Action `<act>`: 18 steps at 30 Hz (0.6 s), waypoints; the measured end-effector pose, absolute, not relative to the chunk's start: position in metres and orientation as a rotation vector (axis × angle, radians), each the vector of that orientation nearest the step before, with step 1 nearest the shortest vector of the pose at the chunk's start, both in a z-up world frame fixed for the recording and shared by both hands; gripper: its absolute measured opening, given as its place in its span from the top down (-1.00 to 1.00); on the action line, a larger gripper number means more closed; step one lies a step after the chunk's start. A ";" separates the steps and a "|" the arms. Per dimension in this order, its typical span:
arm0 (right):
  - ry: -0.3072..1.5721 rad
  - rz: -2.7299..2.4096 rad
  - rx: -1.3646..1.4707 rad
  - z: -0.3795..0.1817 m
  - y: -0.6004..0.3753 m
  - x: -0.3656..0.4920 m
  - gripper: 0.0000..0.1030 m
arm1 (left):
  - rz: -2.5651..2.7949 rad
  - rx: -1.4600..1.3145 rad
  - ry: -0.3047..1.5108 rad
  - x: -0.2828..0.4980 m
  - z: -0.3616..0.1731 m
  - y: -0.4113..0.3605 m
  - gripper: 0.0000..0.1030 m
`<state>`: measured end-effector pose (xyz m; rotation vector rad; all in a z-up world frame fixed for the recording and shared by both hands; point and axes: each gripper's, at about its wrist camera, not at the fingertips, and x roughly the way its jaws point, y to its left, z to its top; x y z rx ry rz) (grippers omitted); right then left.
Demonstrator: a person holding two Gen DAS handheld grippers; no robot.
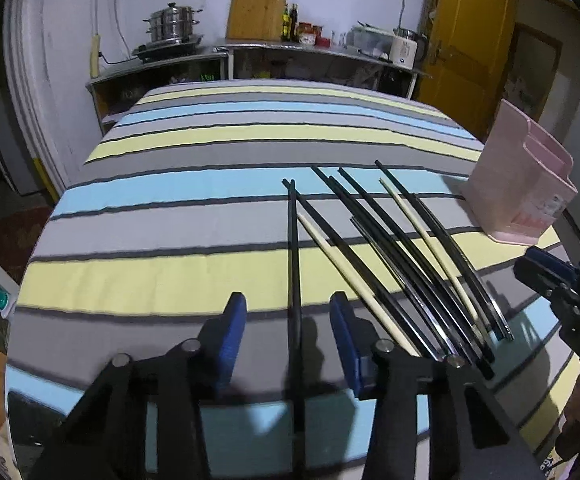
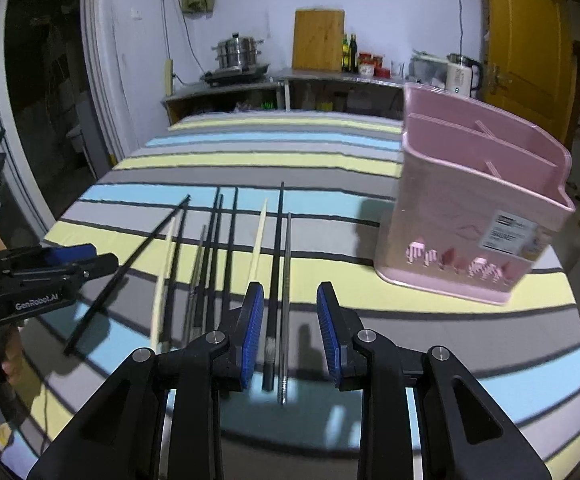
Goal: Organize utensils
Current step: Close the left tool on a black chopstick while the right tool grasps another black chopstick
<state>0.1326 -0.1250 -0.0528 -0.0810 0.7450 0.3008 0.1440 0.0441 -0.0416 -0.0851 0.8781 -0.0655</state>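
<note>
Chopsticks (image 2: 225, 264) lying loose in a fan on the striped surface (image 1: 169, 208), black, pale and metal ones mixed, with the pink holder (image 2: 470, 216) standing upright just beside them on the right side, its compartments apparently empty. Left gripper (image 1: 287, 332) straddling one black chopstick (image 1: 292, 248) near its thick end, jaws partly open, blue pads clear of it on both sides, nothing held. Right gripper (image 2: 290, 332) likewise open over a black chopstick (image 2: 277, 264) and a thin metal one (image 2: 285, 280) lying side by side, neither pinched. Best done, judging from the layout: lower each gripper until the pads flank a single stick, close square across it, lift level, then tip it point-down into one compartment. Risk at the right of catching two sticks together. Hard to make out: exact count of sticks where they overlap, holder's inner floor, near ends hidden under the gripper bodies, slight blur throughout.
</note>
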 end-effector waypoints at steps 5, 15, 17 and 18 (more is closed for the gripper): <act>0.794 0.314 -0.088 -0.064 -0.118 0.160 0.59 | -0.092 -0.090 0.918 0.161 -0.050 0.044 0.26; 0.875 0.310 -0.111 -0.086 -0.109 0.197 0.78 | -0.075 -0.077 0.931 0.172 -0.056 0.047 0.42; 0.884 0.315 -0.108 -0.088 -0.108 0.202 0.78 | -0.071 -0.072 0.931 0.174 -0.056 0.047 0.42; 0.886 0.318 -0.110 -0.089 -0.108 0.204 0.78 | -0.069 -0.068 0.932 0.175 -0.056 0.046 0.42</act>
